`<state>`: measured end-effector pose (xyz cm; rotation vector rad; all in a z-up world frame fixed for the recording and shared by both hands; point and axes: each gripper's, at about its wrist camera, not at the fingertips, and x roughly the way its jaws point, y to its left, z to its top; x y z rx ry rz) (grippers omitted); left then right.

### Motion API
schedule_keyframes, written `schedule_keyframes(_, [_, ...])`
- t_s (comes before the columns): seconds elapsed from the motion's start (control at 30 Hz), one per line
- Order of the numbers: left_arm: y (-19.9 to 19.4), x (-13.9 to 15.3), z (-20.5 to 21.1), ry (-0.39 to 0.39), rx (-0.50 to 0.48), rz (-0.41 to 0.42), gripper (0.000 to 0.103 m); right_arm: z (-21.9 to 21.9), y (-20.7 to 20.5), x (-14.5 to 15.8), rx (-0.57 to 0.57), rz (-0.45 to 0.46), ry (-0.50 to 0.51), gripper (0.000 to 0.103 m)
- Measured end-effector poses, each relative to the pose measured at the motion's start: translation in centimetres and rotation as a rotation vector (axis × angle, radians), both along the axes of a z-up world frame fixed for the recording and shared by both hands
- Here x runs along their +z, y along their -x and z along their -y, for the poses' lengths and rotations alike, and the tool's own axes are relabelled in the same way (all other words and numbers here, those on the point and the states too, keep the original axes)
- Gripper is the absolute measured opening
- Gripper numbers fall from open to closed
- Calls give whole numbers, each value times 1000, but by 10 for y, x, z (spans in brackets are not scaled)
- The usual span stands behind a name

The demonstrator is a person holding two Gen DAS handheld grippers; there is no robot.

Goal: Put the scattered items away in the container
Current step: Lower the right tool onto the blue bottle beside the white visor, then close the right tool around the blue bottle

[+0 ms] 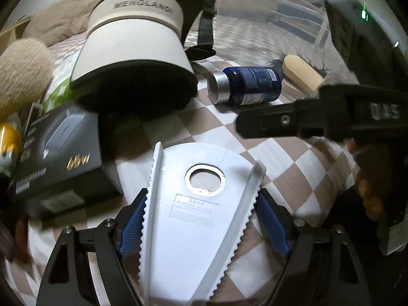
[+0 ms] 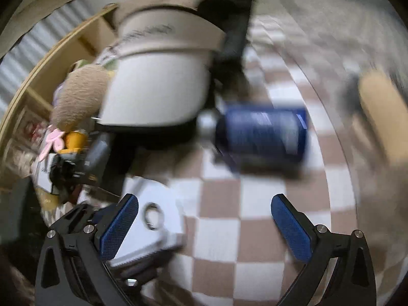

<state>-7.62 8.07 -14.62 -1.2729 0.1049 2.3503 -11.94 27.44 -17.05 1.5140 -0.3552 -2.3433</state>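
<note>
We see a brown-and-white checkered cloth [image 1: 285, 158] covering the surface. Beyond its left edge stands a pale wooden shelf unit [image 2: 51, 76], and behind that what may be a grey corrugated wall [image 2: 30, 51], though blurred.

I'm working in a home bedroom: checkered bedding [image 1: 293, 158], a plush toy [image 2: 79, 94] and wooden shelving [image 2: 51, 76] beside the bed.

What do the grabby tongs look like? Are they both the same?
They look alike. The left tongs have black arms with cut-out holes, round silver screws, and blue pads with a bumpy grid texture. The right tongs have the same black arms, silver screws and blue pads. From the left camera, the right tool's black body shows letters like "DAS", though they are blurry.
</note>
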Motion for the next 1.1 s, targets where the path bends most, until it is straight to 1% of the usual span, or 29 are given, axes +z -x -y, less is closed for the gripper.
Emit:
schedule_keyframes(0.03, [-2, 1, 4, -9, 14, -1, 82, -3, -2, 2, -16, -7, 13, 103])
schedule_keyframes(0.1, [-11, 0, 3, -16, 40, -9, 82, -8, -4, 12, -43, -50, 29, 103])
schedule_keyframes(0.13, [-29, -1, -10, -13, 51, -15, 82, -8, -5, 18, -50, -75, 24, 103])
schedule_keyframes(0.17, [-36, -1, -14, -10, 66, -20, 82, -7, -5, 24, -50, -97, 10, 103])
schedule_keyframes(0.23, [-38, 0, -10, 7, 90, -34, 82, -4, -1, 32, -45, -126, -30, 103])
schedule_keyframes(0.27, [-40, 0, -9, 15, 98, -40, 82, -3, 2, 36, -47, -135, -58, 103])
schedule_keyframes(0.3, [-31, -7, -17, 24, 107, -47, 82, -2, 6, 37, -49, -138, -73, 103])
schedule_keyframes(0.33, [-35, -11, -15, 35, 117, -54, 82, -1, 11, 38, -54, -134, -79, 103])
schedule_keyframes(0.4, [-42, -12, -14, 34, 127, -53, 82, 4, 18, 37, -72, -126, -102, 103])
schedule_keyframes(0.47, [-43, -12, -14, 21, 131, -47, 82, 12, 23, 33, -86, -138, -173, 103])
schedule_keyframes(0.57, [-47, -10, -11, 17, 128, -47, 82, 20, 29, 26, -86, -180, -288, 103])
schedule_keyframes(0.6, [-42, -13, -14, 15, 128, -45, 82, 21, 31, 24, -86, -189, -323, 103])
schedule_keyframes(0.67, [-39, -14, -15, 7, 129, -42, 82, 24, 34, 19, -87, -194, -371, 103])
schedule_keyframes(0.73, [-39, -14, -14, -3, 133, -38, 82, 23, 37, 15, -97, -188, -385, 103])
schedule_keyframes(0.83, [-46, -10, -9, -10, 138, -31, 82, 20, 44, 10, -118, -174, -370, 103])
schedule_keyframes(0.93, [-43, -14, -10, -8, 137, -24, 82, 22, 54, 3, -127, -160, -381, 103])
schedule_keyframes(1.03, [-40, -16, -11, -23, 139, -15, 83, 24, 58, -4, -119, -149, -401, 103])
schedule_keyframes(1.1, [-39, -17, -12, -17, 140, -17, 83, 21, 56, -6, -125, -148, -387, 103])
